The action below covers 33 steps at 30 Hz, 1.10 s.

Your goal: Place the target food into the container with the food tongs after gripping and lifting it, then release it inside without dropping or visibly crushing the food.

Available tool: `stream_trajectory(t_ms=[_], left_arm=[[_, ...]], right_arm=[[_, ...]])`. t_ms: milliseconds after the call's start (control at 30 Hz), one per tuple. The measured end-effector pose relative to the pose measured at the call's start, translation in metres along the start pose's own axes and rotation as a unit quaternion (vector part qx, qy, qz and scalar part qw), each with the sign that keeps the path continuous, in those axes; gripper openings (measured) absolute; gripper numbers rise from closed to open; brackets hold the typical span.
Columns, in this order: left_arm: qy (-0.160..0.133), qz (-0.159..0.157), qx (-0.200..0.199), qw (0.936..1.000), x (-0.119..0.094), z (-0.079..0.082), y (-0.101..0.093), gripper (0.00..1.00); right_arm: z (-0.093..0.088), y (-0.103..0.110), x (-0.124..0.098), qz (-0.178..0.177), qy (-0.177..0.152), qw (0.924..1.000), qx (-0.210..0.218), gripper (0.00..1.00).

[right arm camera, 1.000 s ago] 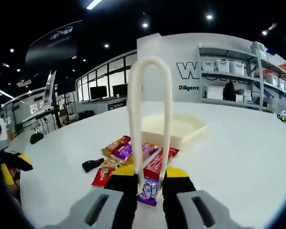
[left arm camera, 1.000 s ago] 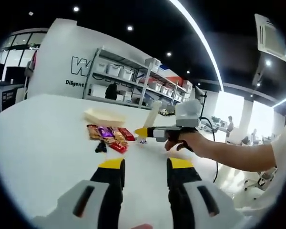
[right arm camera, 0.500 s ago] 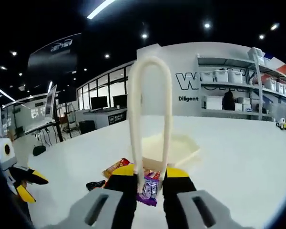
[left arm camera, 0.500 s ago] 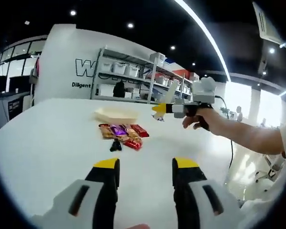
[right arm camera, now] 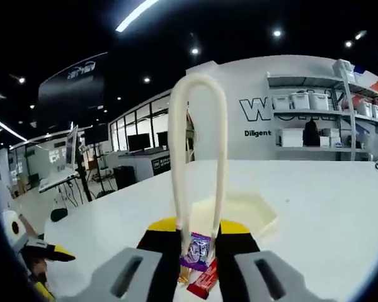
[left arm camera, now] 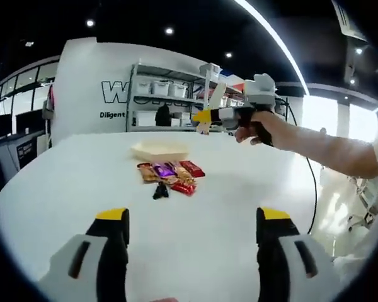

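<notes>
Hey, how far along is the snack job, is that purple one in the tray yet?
Gripping and lifting look done: the right gripper squeezes the food tongs, which pinch a purple-wrapped snack held up off the table. In hand: carrying it toward the cream tray just ahead. Left: lowering and releasing it inside. The left gripper is open, holding nothing.

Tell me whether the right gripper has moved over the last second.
Yes. In the left gripper view the right gripper has risen from table level beside the snack pile to in front of the shelving.
</notes>
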<state>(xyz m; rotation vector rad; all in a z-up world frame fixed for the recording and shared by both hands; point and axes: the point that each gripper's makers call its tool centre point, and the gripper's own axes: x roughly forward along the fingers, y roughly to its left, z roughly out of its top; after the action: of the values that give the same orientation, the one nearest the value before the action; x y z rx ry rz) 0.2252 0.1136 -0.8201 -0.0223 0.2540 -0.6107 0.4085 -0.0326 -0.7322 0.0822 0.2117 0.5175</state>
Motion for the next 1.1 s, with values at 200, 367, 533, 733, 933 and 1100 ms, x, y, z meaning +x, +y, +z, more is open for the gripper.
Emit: stream_trajectory(t_ms=[200,367,533,733,933,1100], left_arm=[[-0.003,0.014,0.005,0.9999,-0.004,0.003,0.004,0.93],[-0.005,0.020,0.001,0.9998,-0.006,0.005,0.006,0.98],[-0.008,0.026,0.011,0.9996,-0.008,0.007,0.007,0.99],[-0.015,0.025,-0.007,0.9995,-0.011,0.011,0.007,0.99],[-0.015,0.029,-0.010,0.9994,-0.016,0.012,0.009,0.99],[-0.016,0.034,0.001,0.9993,-0.018,0.012,0.011,0.98]], right_arm=[[0.018,-0.002,0.010,0.001,0.002,0.9999,-0.014,0.13],[0.026,-0.007,0.021,0.002,0.005,1.0000,0.004,0.13],[0.029,-0.012,0.031,-0.001,0.013,0.9999,0.008,0.13],[0.029,-0.012,0.043,-0.005,0.025,0.9997,-0.002,0.14],[0.030,-0.012,0.059,-0.014,0.036,0.9992,-0.011,0.14],[0.026,-0.015,0.077,-0.019,0.046,0.9986,-0.018,0.14]])
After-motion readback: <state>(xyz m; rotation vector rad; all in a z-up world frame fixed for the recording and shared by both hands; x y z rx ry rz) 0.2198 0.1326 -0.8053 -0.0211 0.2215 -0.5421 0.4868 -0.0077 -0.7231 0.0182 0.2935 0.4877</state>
